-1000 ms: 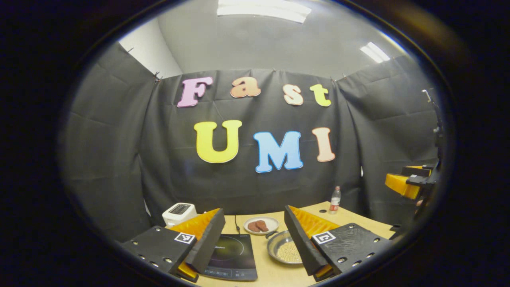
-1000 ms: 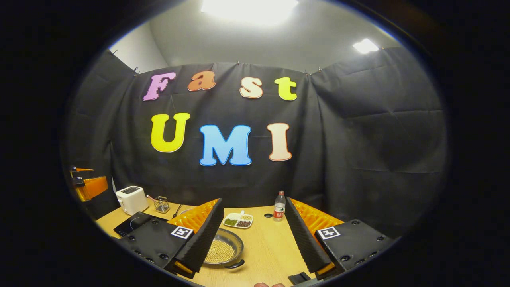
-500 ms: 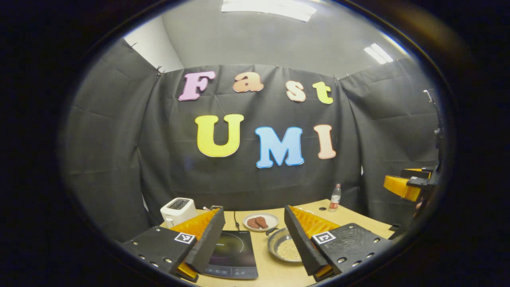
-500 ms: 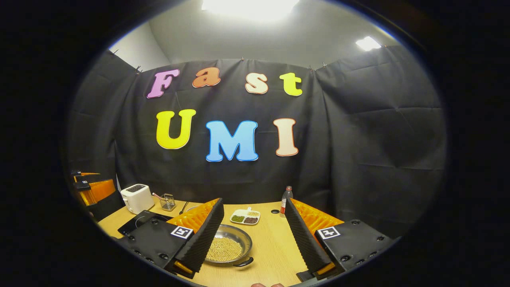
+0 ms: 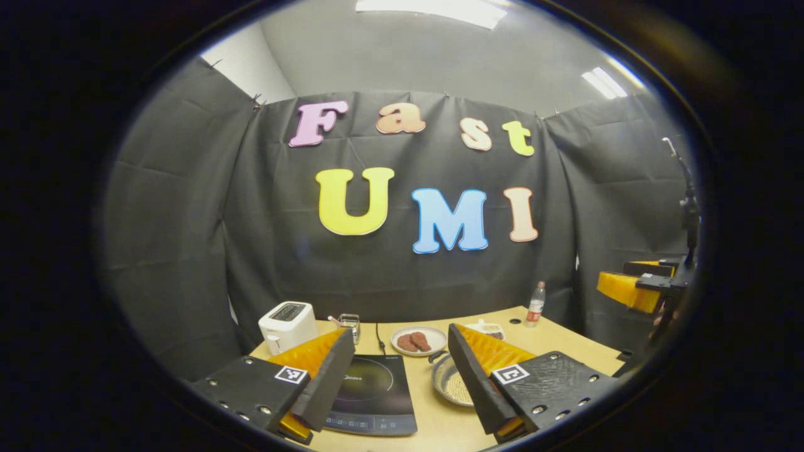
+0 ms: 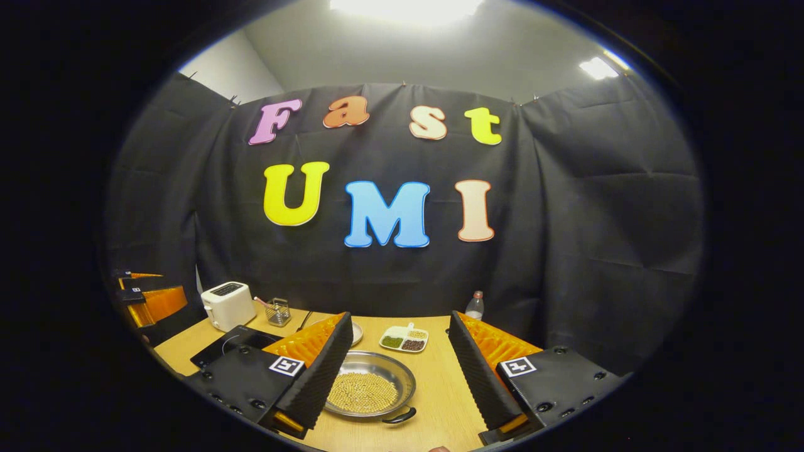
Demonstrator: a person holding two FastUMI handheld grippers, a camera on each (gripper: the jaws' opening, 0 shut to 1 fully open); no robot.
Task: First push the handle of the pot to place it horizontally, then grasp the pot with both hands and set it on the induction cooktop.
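A shallow metal pot (image 6: 370, 390) holding yellow beans sits on the wooden table, with one dark handle (image 6: 399, 417) at its near rim. My right gripper (image 6: 399, 317) hovers open above and short of it, its left finger covering the pot's left edge. In the left gripper view the pot (image 5: 447, 384) lies partly behind the right finger, another handle (image 5: 433, 356) showing at its far rim. The black induction cooktop (image 5: 374, 392) lies left of the pot, between the fingers of my open left gripper (image 5: 399, 331). Neither gripper touches anything.
A white toaster (image 5: 287, 325), a small wire basket (image 5: 349, 322), a plate of brown pieces (image 5: 419, 340), a divided dish of beans (image 6: 405, 339) and a bottle (image 6: 475, 306) stand along the back. The other gripper (image 5: 633, 290) hangs at the right; the left one (image 6: 151, 300) shows at the left.
Both views have tipped down, showing more of the table. The pot has drifted toward the middle between the right gripper's fingers. Both grippers stay open.
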